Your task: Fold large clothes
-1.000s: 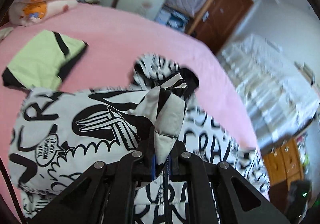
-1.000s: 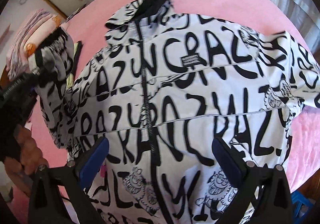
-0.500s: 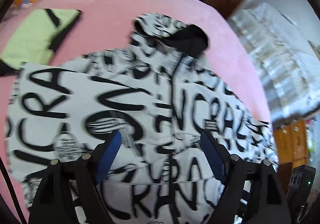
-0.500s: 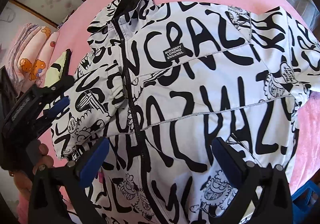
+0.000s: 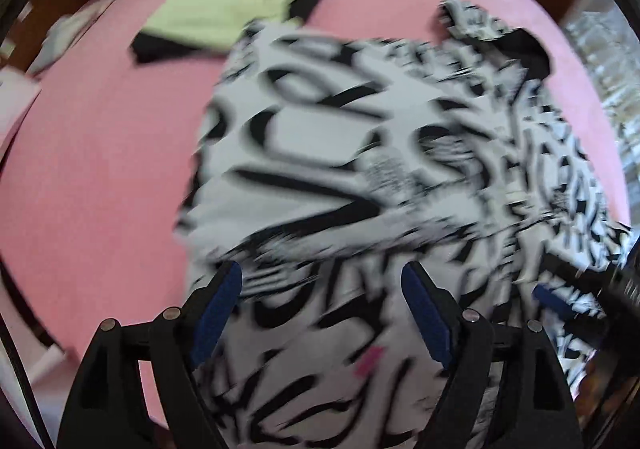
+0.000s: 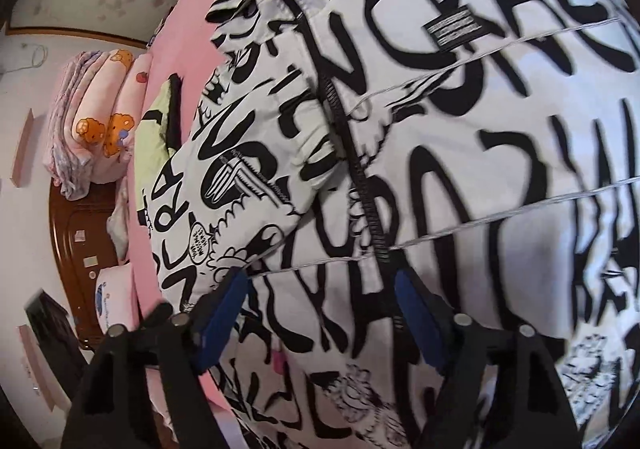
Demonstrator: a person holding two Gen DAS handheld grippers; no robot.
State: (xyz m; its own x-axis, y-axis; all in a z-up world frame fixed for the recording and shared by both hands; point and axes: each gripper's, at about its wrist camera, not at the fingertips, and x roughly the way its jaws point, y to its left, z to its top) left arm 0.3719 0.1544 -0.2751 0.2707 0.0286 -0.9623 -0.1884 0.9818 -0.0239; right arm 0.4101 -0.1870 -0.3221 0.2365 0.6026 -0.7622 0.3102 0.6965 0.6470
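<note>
Progress on the fold looks early to us. We are looking at a big white jacket (image 6: 460, 169) covered in black lettering, lying front-up on the pink bed (image 5: 100, 153), zipper (image 6: 360, 169) closed and running up toward the black collar (image 5: 524, 49) at the far end. One sleeve (image 6: 240, 185) is lying folded in across the chest, on the side nearest the headboard; that is the one step we are counting as done. The other sleeve we are not seeing in either view, so we cannot tell whether it is folded in or spread out. The body is lying at full length, so we judge that the lengthwise fold from hem to collar is left to do, and possibly the second sleeve too.

We are holding the left claw (image 5: 320, 313) above the lower part of the jacket with its fingers wide apart and nothing between the pads; the cloth is lying below them, not pinched. The left view is badly smeared, so fine detail there is lost to us. The right claw (image 6: 320, 321) is hovering low over the zipper line near the hem, its jaws closing, with jacket fabric showing in the gap between them, but the pads are not pressing on it as far as we can see.

A folded yellow-green garment (image 5: 236, 9) with black trim is lying just beyond the jacket on the bed, and rolled pink bedding (image 6: 96, 117) is stacked by the headboard.
</note>
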